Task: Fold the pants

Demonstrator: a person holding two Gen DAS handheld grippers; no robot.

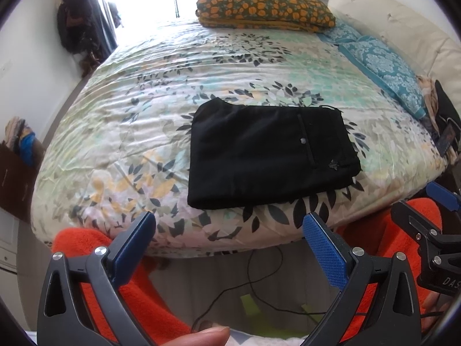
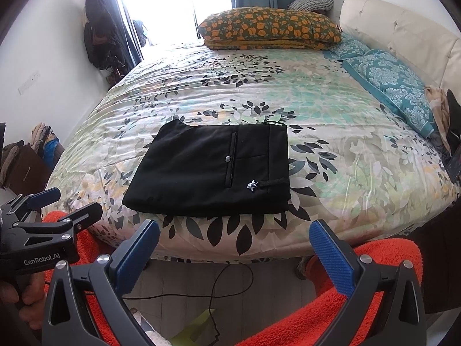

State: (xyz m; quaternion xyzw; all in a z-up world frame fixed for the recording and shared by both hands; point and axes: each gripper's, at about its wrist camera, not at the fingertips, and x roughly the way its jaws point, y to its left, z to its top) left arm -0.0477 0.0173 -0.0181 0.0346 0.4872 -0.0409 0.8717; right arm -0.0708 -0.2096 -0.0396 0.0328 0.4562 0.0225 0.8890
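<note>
Black pants (image 1: 268, 152) (image 2: 213, 170) lie folded into a flat rectangle near the front edge of the floral bed cover (image 1: 144, 109) (image 2: 331, 132); a back pocket with a button and a small emblem faces up. My left gripper (image 1: 229, 222) hangs open, held back off the bed's front edge, nothing between its blue pads (image 1: 324, 252). My right gripper (image 2: 234, 230) is likewise open and empty, short of the bed edge. In the right wrist view the left gripper (image 2: 46, 201) shows at the left; in the left wrist view the right gripper (image 1: 432, 204) shows at the right.
An orange-flowered pillow (image 1: 265, 8) (image 2: 270, 28) lies at the far end of the bed and teal pillows (image 1: 383, 66) (image 2: 394, 83) along the cream headboard (image 2: 403, 28) at right. Orange fleece sleeves (image 1: 135, 288) (image 2: 317, 311) sit below. A black cable (image 2: 219, 288) runs over the floor.
</note>
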